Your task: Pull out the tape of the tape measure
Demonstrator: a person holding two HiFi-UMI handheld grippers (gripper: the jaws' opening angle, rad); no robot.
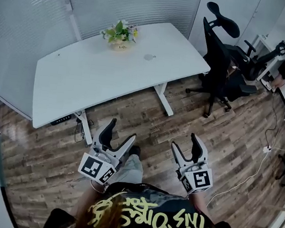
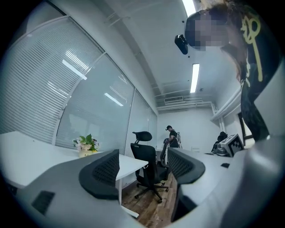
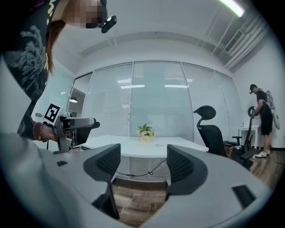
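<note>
Left claw (image 1: 122,130) and right claw (image 1: 185,141) gape empty; speck (image 1: 149,57) on table (image 1: 86,78) indistinct.

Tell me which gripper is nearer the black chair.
Right. The right gripper hangs short of the chair, apart from it; the left gripper is farther off to its left, facing the table.

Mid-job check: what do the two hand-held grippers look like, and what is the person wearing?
The left hand-held gripper and right hand-held gripper look alike: pale grey bodies and two curved jaws faced with black dimpled pads. Each carries a cube of black-and-white square markers at the rear. The person wears a dark top with yellow lettering.
</note>
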